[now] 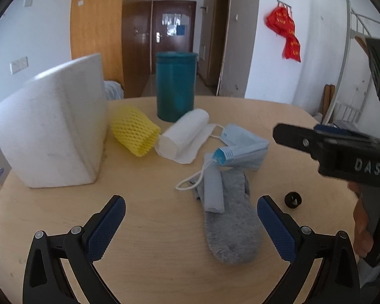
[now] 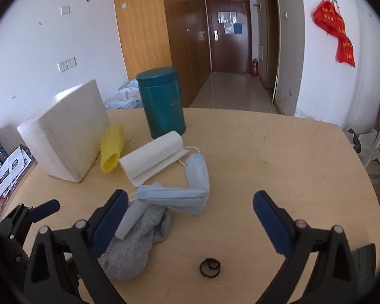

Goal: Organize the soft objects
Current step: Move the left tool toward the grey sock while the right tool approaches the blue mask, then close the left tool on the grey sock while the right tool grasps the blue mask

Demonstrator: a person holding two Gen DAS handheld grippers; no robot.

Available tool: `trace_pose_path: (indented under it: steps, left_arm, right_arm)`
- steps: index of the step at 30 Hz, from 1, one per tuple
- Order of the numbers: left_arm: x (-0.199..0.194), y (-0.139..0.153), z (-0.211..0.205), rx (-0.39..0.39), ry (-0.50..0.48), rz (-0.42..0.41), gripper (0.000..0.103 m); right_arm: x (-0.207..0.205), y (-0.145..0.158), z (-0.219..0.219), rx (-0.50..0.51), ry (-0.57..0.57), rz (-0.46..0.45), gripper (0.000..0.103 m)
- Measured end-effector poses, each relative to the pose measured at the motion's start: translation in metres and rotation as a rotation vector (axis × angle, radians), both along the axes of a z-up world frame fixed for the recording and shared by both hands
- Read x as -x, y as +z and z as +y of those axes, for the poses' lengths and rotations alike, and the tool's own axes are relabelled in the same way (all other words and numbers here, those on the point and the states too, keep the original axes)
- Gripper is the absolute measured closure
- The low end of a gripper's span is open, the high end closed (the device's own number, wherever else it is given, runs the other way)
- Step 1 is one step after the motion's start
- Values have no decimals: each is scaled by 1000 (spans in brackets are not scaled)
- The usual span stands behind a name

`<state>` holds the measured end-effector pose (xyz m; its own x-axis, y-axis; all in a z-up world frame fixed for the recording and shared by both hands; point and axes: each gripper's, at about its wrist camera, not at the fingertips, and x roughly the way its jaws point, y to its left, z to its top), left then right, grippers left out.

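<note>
My left tongs [image 1: 191,211] and right tongs [image 2: 190,206], both spread wide and empty, hover over the surface [image 2: 278,167] where the grey sock [image 1: 229,228] lies under the blue mask [image 2: 190,192]; nothing gathered yet, next a low pinch.

Bare table [image 2: 278,157] right of mask [image 2: 187,197]
</note>
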<state>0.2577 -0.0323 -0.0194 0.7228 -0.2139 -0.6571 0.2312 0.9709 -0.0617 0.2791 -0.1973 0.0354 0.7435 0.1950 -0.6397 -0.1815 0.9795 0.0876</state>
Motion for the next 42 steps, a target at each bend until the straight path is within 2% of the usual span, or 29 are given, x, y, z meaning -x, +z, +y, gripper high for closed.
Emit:
trace_pose_path:
  steps: [5,14,17,25,28,32,36,39,41,42]
  left_arm:
    - [-6,-10,-8,-2,-21,44,3]
    - [-14,-21,-17,13,-37,114,5]
    - [-19,-27,-22,3,-45,148,11]
    - [-27,-38,-30,2,-54,201,17]
    - [-27,-37,-32,-8,-53,195,19]
    - [-26,-36,-33,-19,-47,184,31]
    - [-22,-36,-36,-35,-58,179,38]
    - [-20,-35,-37,-34,-67,176,51]
    - [-18,-34,-37,-31,-73,175,66]
    - [-15,-34,-37,-29,-76,176,68]
  right_arm:
    - [-17,-5,-5,-22,-2,40,7]
    - [-43,-17,-1,25,-9,93,7]
    - [-49,-21,-1,36,-17,108,7]
    - [-67,-28,-3,58,-32,123,7]
    - [-72,-36,-5,51,-41,147,7]
    - [-72,-38,-8,35,-46,161,7]
    - [-71,-39,-9,35,-44,162,7]
    - [-74,-41,-9,35,-49,169,7]
    - [-75,-41,-10,29,-52,174,7]
    - [-76,-42,-10,27,-55,176,7]
